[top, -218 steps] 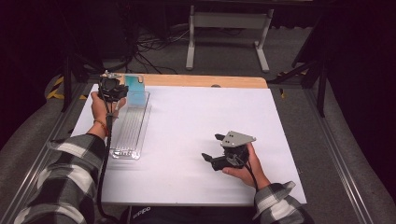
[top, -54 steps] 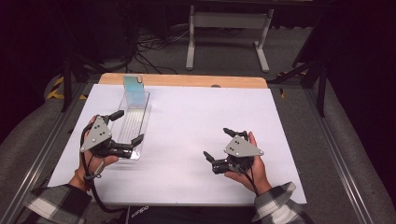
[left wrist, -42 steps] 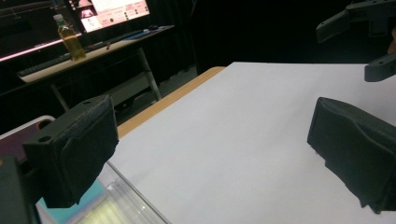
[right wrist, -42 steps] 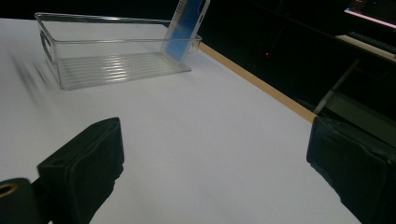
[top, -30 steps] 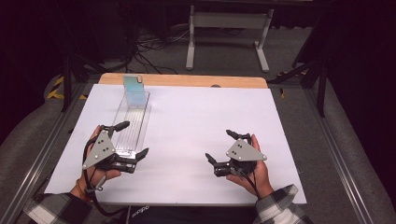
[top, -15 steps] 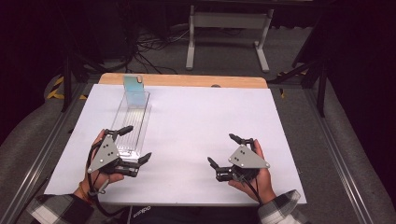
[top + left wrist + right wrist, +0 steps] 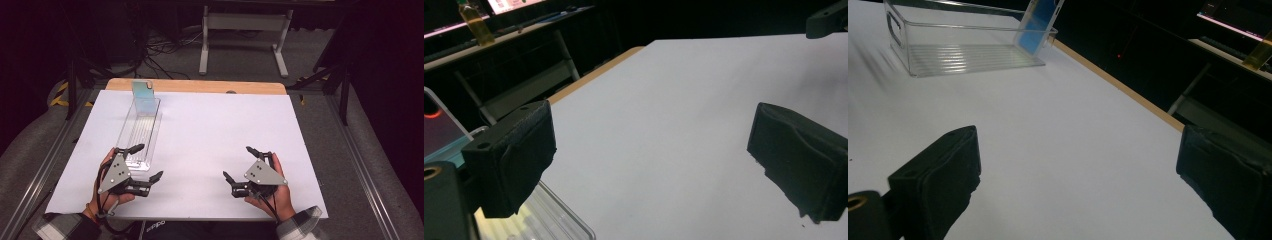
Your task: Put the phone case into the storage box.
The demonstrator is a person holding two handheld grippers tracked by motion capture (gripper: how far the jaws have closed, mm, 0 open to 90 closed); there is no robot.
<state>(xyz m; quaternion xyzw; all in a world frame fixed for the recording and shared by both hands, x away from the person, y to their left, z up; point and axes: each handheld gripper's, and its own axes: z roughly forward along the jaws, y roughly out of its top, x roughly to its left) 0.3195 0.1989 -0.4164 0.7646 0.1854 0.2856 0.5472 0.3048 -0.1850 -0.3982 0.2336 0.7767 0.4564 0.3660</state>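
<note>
1. The clear plastic tray (image 7: 140, 131) lies lengthwise on the left of the white surface (image 7: 210, 135), with a blue-tinted card (image 7: 142, 94) standing upright at its far end.
2. It looks light, stiff and slippery, and likely to skid if pushed; its thin rim or near end wall seems the best hold.
3. The left hand-held gripper (image 7: 142, 162) sits just beside the tray's near end, jaws spread wide and empty.
4. The right hand-held gripper (image 7: 239, 164) rests well apart on the near right, also wide open with nothing held.

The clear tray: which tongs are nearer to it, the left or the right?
Left. The left tongs are open right at the near end of the clear tray. The right tongs are open far off to its right, over the bare white table.
</note>
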